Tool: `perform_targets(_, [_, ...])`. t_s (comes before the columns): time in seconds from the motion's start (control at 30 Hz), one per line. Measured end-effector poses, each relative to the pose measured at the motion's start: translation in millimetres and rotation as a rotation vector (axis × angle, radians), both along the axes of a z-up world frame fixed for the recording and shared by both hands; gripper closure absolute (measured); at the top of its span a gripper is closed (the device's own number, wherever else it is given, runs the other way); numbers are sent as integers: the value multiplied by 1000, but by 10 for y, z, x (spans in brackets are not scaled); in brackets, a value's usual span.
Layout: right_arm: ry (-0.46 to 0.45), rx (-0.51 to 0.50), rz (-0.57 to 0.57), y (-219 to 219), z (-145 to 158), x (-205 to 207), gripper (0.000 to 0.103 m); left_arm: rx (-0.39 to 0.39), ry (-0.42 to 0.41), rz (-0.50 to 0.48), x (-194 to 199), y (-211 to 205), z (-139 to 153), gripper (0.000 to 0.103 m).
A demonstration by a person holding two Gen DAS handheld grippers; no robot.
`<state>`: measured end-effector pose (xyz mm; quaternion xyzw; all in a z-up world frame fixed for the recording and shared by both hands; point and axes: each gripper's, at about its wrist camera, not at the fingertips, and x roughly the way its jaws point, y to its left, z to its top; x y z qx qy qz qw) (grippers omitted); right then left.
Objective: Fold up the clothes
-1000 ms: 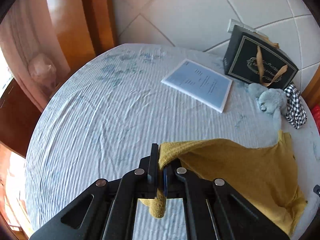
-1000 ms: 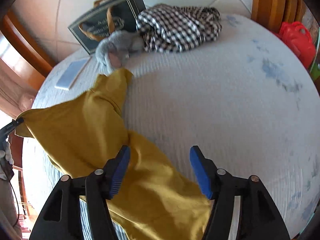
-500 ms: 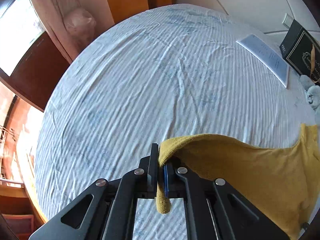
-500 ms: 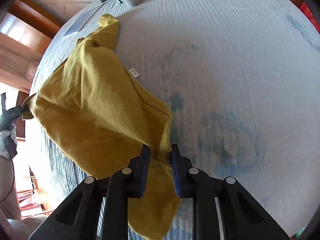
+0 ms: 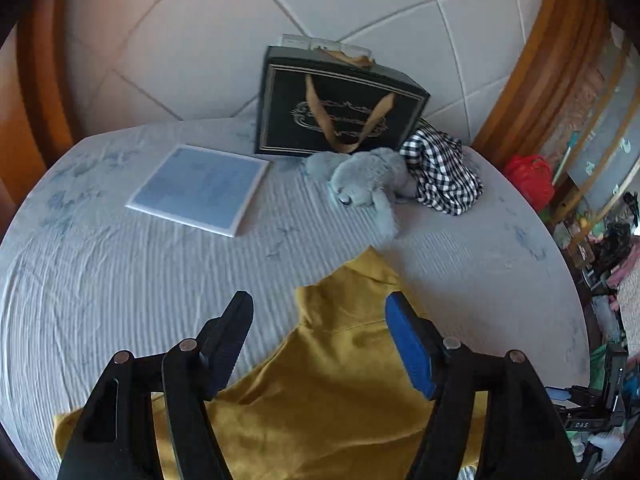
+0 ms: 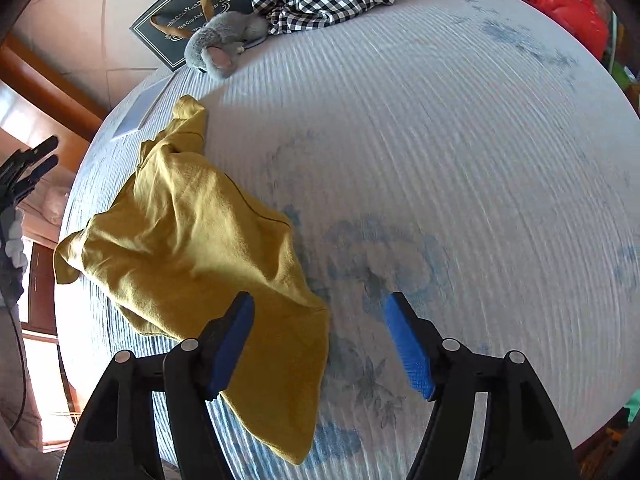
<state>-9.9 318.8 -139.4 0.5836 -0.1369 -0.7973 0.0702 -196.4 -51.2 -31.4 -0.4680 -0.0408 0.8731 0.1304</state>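
Note:
A mustard-yellow garment lies loosely spread on the striped bed sheet, one narrow end pointing toward the headboard. My left gripper is open and empty, jaws wide apart above the garment's middle. In the right wrist view the garment lies crumpled at the left of the bed. My right gripper is open and empty, hovering over the garment's near right edge. The left gripper shows at that view's far left edge.
A black gift bag leans on the headboard, with a grey plush toy, a black-and-white checked cloth and a pale blue booklet near it. A red bag sits beyond the bed's right side.
Both grippers have let go of the yellow garment and opened wide. The garment has dropped onto the bed. The left gripper has swung to face the headboard.

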Motion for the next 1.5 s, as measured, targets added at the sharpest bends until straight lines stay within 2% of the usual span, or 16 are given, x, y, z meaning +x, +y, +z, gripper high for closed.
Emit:
perform_targets(0.2, [8,10,-36,-49,-96,78,34,-149,-70,-183,-539,772,-625,34])
perform_targets(0.27, [7,21,-43,-89,-137,66,24,-186,-77,-224,-662,901,-776,34])
perform_targets(0.33, [6,33,-55,-125,-175,48,18,-191,-95,-272,-756,1001,-896,34])
perform_targets(0.5, [3,48,-84,-224,-283,-40,18,-224,-103,-354,-689,1124,-1035,35])
perform_targets(0.6, [-4,86,-84,-337,-345,-115,18,-245,-106,-401,-638,1193,-1113,61])
perform_targets(0.63, [-8,114,-75,-396,-357,-135,18,-252,-106,-417,-621,1217,-1139,80])
perform_targets(0.67, [-10,145,-63,-460,-366,-155,23,-259,-107,-432,-604,1240,-1165,94])
perform_targets(0.73, [11,202,-20,-594,-340,-188,85,-268,-89,-424,-567,1208,-1085,99])
perform_targets(0.77, [15,208,-3,-643,-330,-204,88,-272,-78,-416,-548,1185,-1034,99])
perform_targets(0.83, [40,210,5,-661,-272,-208,96,-279,-57,-400,-511,1139,-930,100])
perform_targets(0.97, [151,209,-69,-469,32,-158,97,-274,76,-391,-534,1230,-418,100])
perform_targets(1.07, [254,207,-153,-253,322,-105,98,-288,170,-430,-703,1664,-79,100])
perform_targets(1.2, [367,288,-333,181,652,-31,98,-268,291,-452,-1019,2397,332,100])
perform_targets(1.3, [345,361,-477,590,681,-86,93,-232,242,-437,-1378,2910,354,92])
perform_targets(1.37, [281,332,-523,851,590,-142,82,-216,180,-432,-1495,3094,304,66])
perform_targets(1.5, [255,274,-509,1030,525,-21,71,-208,124,-425,-1324,2942,223,56])
